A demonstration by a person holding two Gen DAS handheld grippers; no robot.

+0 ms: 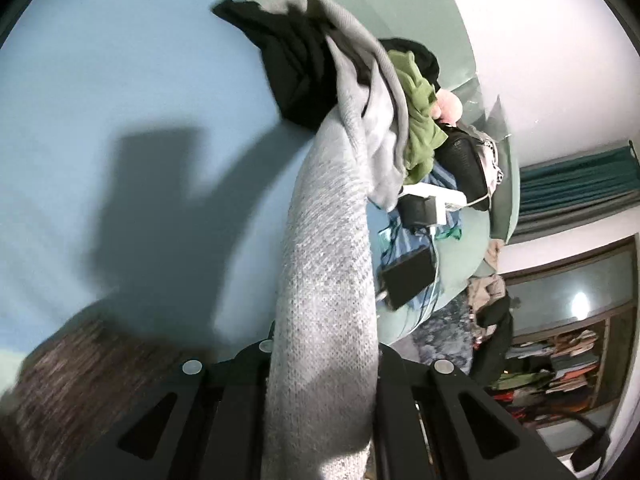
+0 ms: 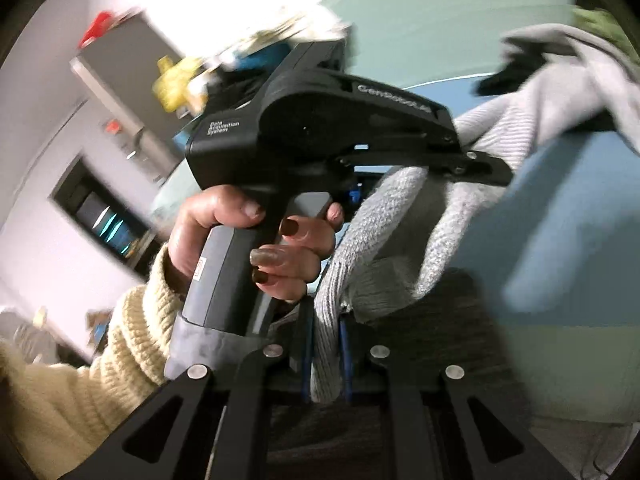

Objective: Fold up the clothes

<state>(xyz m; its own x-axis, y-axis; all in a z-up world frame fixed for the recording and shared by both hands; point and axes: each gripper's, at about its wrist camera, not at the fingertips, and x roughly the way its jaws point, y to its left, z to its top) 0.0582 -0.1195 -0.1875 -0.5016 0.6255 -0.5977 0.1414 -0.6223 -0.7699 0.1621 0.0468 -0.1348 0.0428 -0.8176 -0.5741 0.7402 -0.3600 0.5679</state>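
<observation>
A grey knit sweater rises from between the jaws of my left gripper, which is shut on it. The knit hides the fingertips. It stretches up to a heap with a black garment and a green garment on the blue bed sheet. In the right wrist view my right gripper is shut on a fold of the same sweater, with a blue pad on either side. The left gripper appears there from the side, clamped on the knit and held by a hand.
A black bag, a flat black device and cables lie on the bed past the heap. A brown patterned cloth is at the near edge. A shelf of clothes stands at right. A cream sleeve fills the lower left.
</observation>
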